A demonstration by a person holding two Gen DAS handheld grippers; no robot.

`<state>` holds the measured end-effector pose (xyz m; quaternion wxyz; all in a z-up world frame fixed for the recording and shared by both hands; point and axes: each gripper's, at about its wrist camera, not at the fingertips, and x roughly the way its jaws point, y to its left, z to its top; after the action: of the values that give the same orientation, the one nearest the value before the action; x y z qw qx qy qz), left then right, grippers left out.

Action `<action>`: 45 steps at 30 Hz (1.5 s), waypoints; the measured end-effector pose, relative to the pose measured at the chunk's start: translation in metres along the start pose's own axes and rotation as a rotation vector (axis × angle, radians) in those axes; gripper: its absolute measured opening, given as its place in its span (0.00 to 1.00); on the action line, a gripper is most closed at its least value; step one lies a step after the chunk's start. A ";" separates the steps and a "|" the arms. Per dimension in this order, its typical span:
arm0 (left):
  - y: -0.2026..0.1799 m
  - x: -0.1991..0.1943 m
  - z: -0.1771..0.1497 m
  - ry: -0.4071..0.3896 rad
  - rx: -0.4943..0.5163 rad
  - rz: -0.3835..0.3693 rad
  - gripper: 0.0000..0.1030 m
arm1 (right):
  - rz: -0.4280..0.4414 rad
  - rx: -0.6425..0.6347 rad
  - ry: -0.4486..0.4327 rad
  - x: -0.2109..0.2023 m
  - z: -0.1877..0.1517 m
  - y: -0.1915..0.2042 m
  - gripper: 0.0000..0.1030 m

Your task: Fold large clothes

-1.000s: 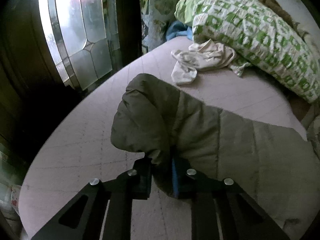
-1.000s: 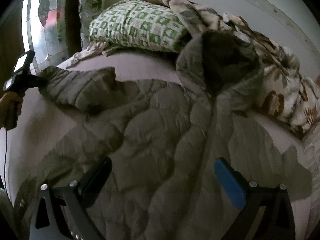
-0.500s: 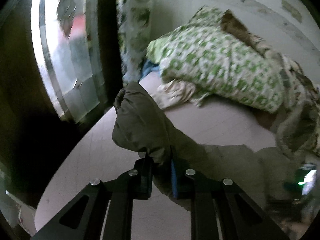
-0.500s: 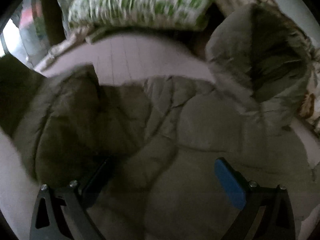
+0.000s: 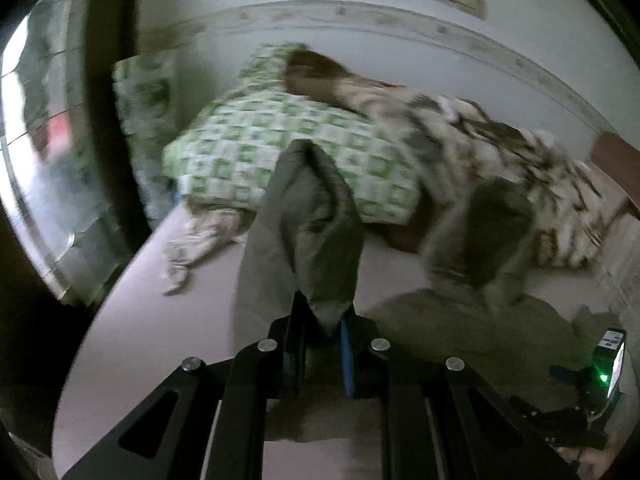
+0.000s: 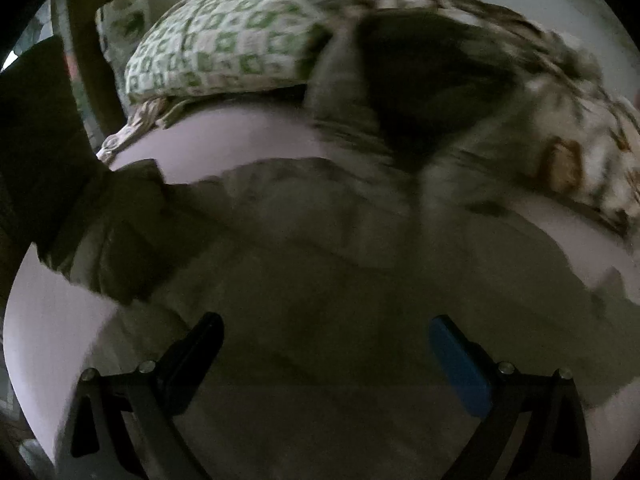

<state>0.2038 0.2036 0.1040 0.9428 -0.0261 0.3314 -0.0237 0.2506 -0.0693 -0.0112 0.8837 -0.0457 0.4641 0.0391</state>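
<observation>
Motion blur smears both views. The sleeve (image 5: 316, 216) pinched upright in the left gripper (image 5: 322, 344) hides part of the green pillow (image 5: 248, 140) behind it. The jacket (image 6: 340, 280) runs off the right wrist view's bottom edge, its quilting lost in blur and shadow. A dark shape (image 6: 36, 120) at left cannot be identified.

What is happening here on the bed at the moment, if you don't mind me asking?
A person with tongs in each hand is folding a large olive padded jacket spread across the bed. The left tongs are shut on a sleeve, holding it up off the bed. The right tongs hover open over the jacket's body, gripping nothing. The hood lies toward a green checked pillow and a brown patterned blanket. The fold is not yet finished.
</observation>
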 end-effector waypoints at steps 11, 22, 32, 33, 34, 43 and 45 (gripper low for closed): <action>-0.156 0.031 -0.033 0.079 0.107 -0.147 0.14 | -0.079 0.189 0.047 -0.037 -0.062 -0.128 1.00; -0.260 0.065 -0.081 0.199 0.174 -0.252 0.14 | -0.084 0.323 0.040 -0.040 -0.102 -0.178 1.00; -0.293 0.080 -0.118 0.358 0.178 -0.378 0.70 | -0.149 0.333 0.027 -0.057 -0.113 -0.204 1.00; -0.290 0.073 -0.115 0.338 0.194 -0.385 0.71 | -0.148 0.338 0.027 -0.054 -0.110 -0.206 1.00; -0.284 0.062 -0.111 0.317 0.217 -0.394 0.72 | -0.147 0.343 0.027 -0.053 -0.108 -0.207 1.00; -0.163 0.039 -0.074 0.179 0.130 -0.201 0.75 | -0.027 0.353 0.016 -0.034 -0.063 -0.178 1.00; -0.134 0.047 -0.068 0.183 0.067 -0.158 0.75 | 0.004 0.359 0.028 -0.024 -0.052 -0.169 1.00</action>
<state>0.1940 0.0651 0.0302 0.9041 -0.0184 0.4122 -0.1115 0.2136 -0.2441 -0.0128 0.8710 0.1131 0.4761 -0.0429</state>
